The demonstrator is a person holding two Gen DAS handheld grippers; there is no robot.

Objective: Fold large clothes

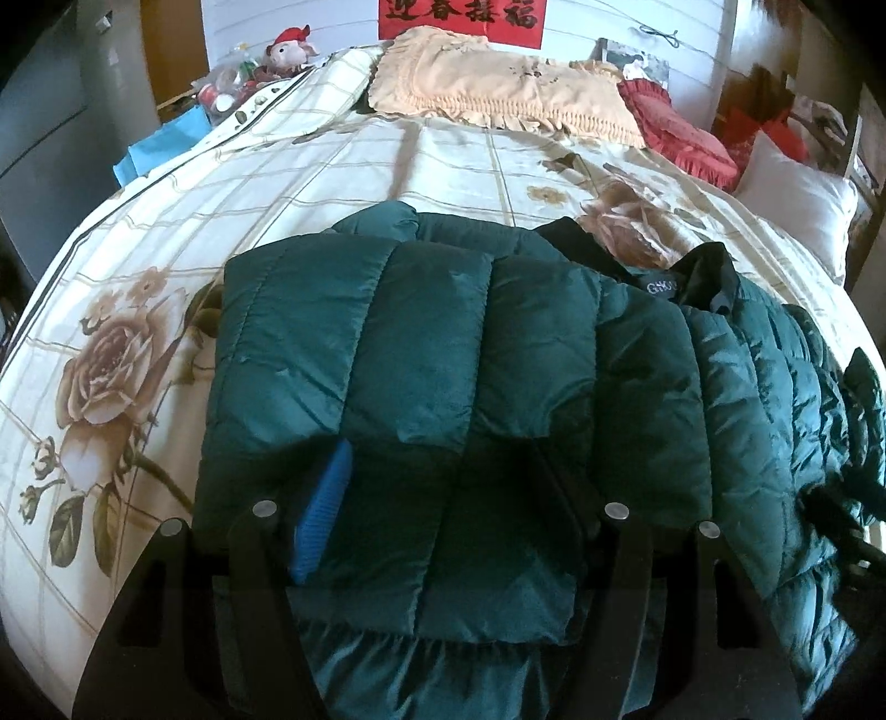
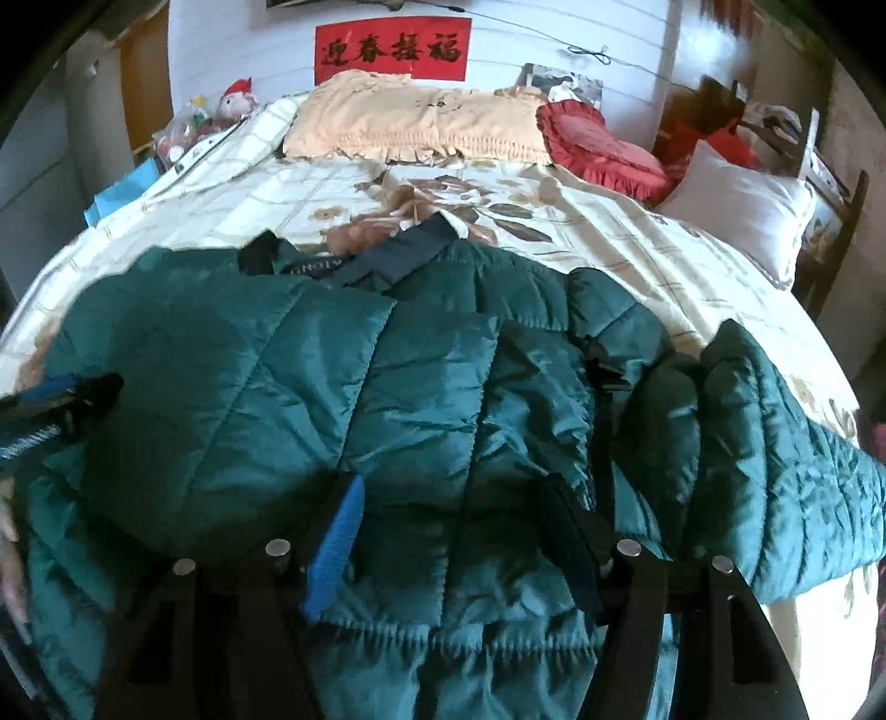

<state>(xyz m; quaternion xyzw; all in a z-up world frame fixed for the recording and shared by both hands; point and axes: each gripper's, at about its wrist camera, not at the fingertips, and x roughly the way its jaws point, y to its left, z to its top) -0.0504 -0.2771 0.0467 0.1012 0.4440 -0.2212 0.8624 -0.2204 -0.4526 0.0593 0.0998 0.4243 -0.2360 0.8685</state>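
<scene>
A dark teal quilted puffer jacket (image 1: 443, 354) lies on the floral bedspread (image 1: 221, 188), collar away from me, one sleeve folded across its body. My left gripper (image 1: 437, 471) is open, its blue-padded finger (image 1: 326, 515) and dark finger spread over the folded sleeve near the hem. The jacket also fills the right wrist view (image 2: 310, 376). My right gripper (image 2: 459, 498) is open above the jacket's hem, fingers apart. The left gripper's tip (image 2: 66, 393) shows at the left edge of the right wrist view, on the jacket's left side. The other sleeve (image 2: 775, 443) lies out to the right.
A peach pillow (image 1: 498, 83), a red cushion (image 1: 681, 133) and a white pillow (image 1: 797, 205) lie at the head of the bed. A soft toy (image 1: 288, 50) and clutter sit at the far left corner. Bare bedspread lies left of the jacket.
</scene>
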